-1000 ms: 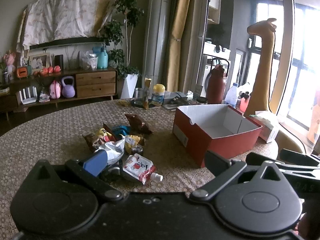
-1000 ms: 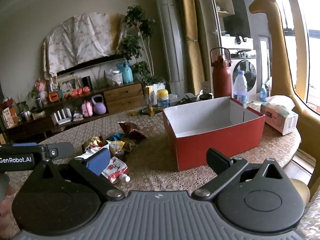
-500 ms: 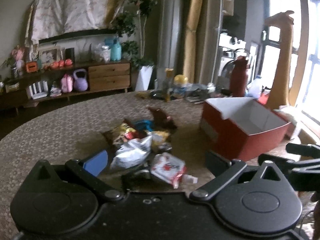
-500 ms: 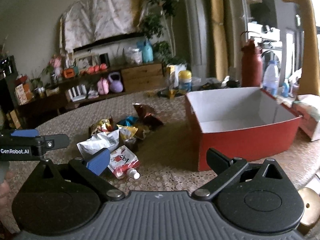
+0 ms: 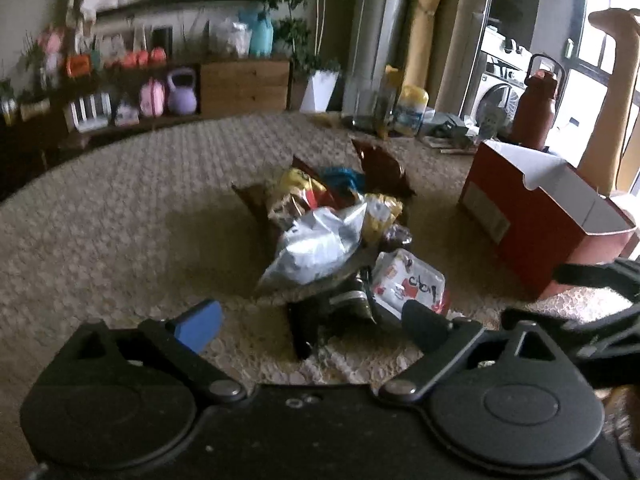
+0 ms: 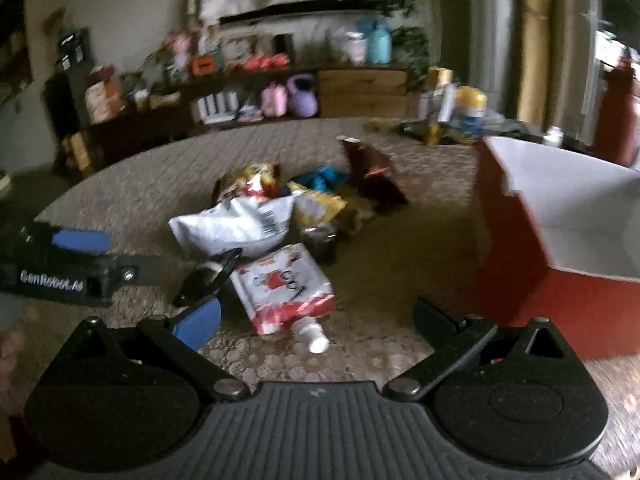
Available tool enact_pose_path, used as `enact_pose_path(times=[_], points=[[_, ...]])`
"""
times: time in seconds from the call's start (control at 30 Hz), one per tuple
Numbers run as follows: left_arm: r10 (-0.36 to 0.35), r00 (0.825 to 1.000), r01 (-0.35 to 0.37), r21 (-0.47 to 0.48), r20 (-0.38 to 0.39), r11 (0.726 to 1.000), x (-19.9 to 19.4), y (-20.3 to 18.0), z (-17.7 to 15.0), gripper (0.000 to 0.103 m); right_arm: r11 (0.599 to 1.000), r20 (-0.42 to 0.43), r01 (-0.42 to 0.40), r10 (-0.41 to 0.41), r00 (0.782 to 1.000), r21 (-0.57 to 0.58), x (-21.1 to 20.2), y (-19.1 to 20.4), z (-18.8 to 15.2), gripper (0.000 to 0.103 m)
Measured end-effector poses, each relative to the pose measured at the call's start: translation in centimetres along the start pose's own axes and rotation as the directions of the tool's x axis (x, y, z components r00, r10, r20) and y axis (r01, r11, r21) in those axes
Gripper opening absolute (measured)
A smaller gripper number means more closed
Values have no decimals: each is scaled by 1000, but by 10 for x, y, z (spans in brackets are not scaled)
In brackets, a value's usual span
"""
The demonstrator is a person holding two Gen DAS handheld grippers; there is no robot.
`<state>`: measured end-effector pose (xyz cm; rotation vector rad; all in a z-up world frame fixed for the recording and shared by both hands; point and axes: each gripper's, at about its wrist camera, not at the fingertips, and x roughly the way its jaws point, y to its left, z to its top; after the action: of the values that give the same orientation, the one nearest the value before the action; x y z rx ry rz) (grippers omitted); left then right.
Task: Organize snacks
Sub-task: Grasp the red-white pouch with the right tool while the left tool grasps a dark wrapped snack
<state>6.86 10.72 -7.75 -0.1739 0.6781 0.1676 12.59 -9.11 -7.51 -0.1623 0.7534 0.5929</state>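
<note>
A heap of snack packets lies mid-table: a silver bag (image 5: 316,248) (image 6: 236,224), a red-and-white spouted pouch (image 5: 408,286) (image 6: 284,286), yellow (image 5: 296,188) and brown (image 5: 380,164) packets behind them. An open red box (image 5: 540,216) (image 6: 560,292) with a white inside stands to the right and holds nothing that I can see. My left gripper (image 5: 310,320) hovers low over the heap's near edge, its jaws closing but still wide, with a small black packet (image 5: 328,312) lying between them untouched. My right gripper (image 6: 316,318) is open, the pouch's spout end between its fingers.
A woven cloth (image 5: 120,216) covers the round table. Jars and a glass (image 5: 412,114) crowd the far edge, with a dark red flask (image 5: 536,116) behind the box. A giraffe figure (image 5: 608,80) stands at the right, and a sideboard (image 5: 240,84) lines the wall.
Both grippers have dropped and moved in toward the snack heap, tilting downward. The heap now fills the middle of both views, and the left jaws look slightly narrower.
</note>
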Motion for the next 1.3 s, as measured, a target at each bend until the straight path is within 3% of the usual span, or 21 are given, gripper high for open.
enact_pose_path(times=[0.3, 0.57, 1.0, 1.2, 1.3], points=[[-95, 991, 85, -102, -98, 991, 34, 2, 1, 82, 989, -77, -40, 29, 997, -145, 57, 15, 3, 103], [-125, 983, 108, -127, -136, 986, 53, -5, 1, 74, 976, -122, -65, 40, 992, -208, 90, 17, 7, 103], [-182, 966, 135, -241, -185, 961, 73, 13, -2, 63, 977, -139, -94, 68, 988, -190, 104, 19, 9, 102], [-217, 958, 154, -304, -185, 940, 74, 25, -1, 57, 979, -152, -73, 44, 987, -191, 104, 22, 9, 77], [-226, 957, 157, -331, -181, 930, 74, 29, -1, 51, 981, -153, -60, 32, 988, -182, 101, 21, 8, 75]])
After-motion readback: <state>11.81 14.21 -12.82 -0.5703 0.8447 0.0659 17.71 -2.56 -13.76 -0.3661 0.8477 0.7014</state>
